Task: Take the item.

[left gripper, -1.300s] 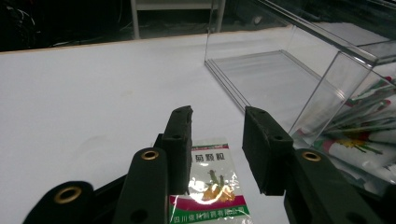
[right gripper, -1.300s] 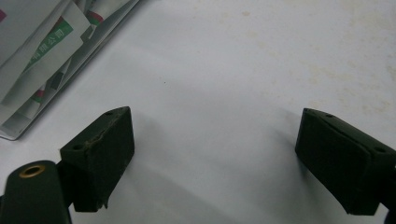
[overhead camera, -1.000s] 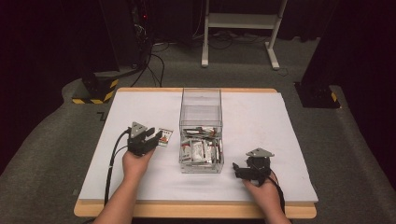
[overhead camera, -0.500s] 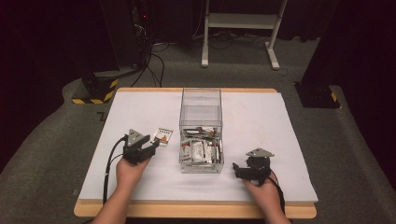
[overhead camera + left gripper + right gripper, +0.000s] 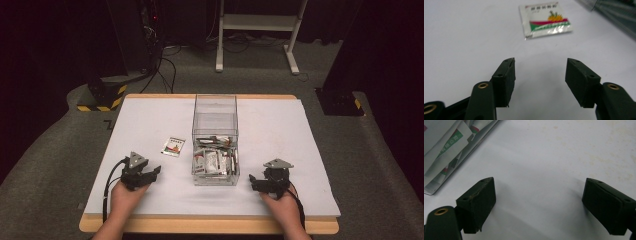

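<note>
Left gripper view: white sachet, red/green print.

Left gripper and right gripper, jaws apart, seemingly low

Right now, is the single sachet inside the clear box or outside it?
Outside. The sachet lies flat on the white table, left of the clear box, apart from it.

On the table, in the middle: a box with many packets inside, piled toward the near edge. Left of the box, lying flat and alone: one packet. Near the front edge, left gripper toward the left corner, right gripper right of the box.
</note>
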### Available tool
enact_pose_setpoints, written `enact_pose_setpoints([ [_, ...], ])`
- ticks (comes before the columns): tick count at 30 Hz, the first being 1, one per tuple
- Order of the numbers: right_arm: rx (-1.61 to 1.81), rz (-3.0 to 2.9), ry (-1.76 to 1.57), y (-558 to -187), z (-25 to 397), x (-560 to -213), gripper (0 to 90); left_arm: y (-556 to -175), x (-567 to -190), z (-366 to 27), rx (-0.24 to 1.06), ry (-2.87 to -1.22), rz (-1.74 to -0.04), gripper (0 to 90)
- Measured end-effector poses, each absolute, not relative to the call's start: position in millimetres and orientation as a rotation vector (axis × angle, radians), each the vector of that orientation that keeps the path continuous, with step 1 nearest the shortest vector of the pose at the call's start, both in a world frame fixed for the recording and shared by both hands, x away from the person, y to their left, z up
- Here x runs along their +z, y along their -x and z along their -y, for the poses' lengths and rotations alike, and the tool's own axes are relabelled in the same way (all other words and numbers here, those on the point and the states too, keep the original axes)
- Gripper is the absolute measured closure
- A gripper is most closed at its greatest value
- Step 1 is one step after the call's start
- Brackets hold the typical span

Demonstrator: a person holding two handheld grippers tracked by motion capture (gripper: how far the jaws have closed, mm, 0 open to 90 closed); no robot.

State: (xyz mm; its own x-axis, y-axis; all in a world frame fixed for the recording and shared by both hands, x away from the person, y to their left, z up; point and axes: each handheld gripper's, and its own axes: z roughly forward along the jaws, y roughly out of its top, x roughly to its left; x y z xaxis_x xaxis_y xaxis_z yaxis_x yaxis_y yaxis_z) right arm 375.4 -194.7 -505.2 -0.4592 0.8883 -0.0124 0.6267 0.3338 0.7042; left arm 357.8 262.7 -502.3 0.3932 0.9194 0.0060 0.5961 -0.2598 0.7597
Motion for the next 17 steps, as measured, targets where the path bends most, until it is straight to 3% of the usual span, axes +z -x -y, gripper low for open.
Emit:
enact_pose_setpoints([
  [9, 0.896, -2.206, -1.337, -375.0, 194.3, -505.2, 11.4, -349.2, -508.6, -272.2, 0.596, -1.976, -1.298, 29.3],
  [17, 0.895, -2.203, -1.338, -375.0, 194.1, -505.2, 11.3, -349.1, -508.8, -272.3, 0.597, -1.975, -1.297, 29.3],
])
